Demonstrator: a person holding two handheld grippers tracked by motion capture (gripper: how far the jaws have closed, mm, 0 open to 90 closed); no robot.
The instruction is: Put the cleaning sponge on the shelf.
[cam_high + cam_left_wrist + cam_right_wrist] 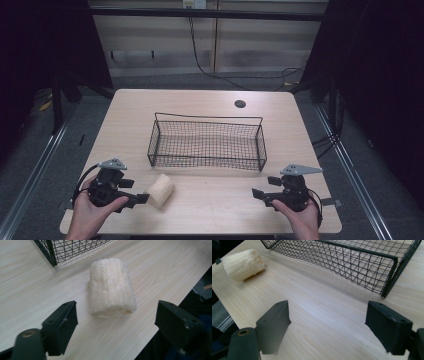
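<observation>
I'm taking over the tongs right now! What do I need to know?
Left tongs: open, empty, aimed at the loofah sponge, jaws apart on either side of its near end, not touching.
Right tongs: open, empty, over bare table.
The sponge lies on its side on the table, just outside the wire basket, which looks empty.
Done: nothing grasped yet.
Left, likely: close on the sponge, lift it, perhaps put it into the basket.

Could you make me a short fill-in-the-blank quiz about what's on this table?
1. The loofah roll lies on the table, ____ the wire basket.
2. The left gripper has its fingers ____.
3. The gripper nearest the roll is the ____ one.
4. The basket holds ____.

Missing words: outside; open; left; nothing
</observation>
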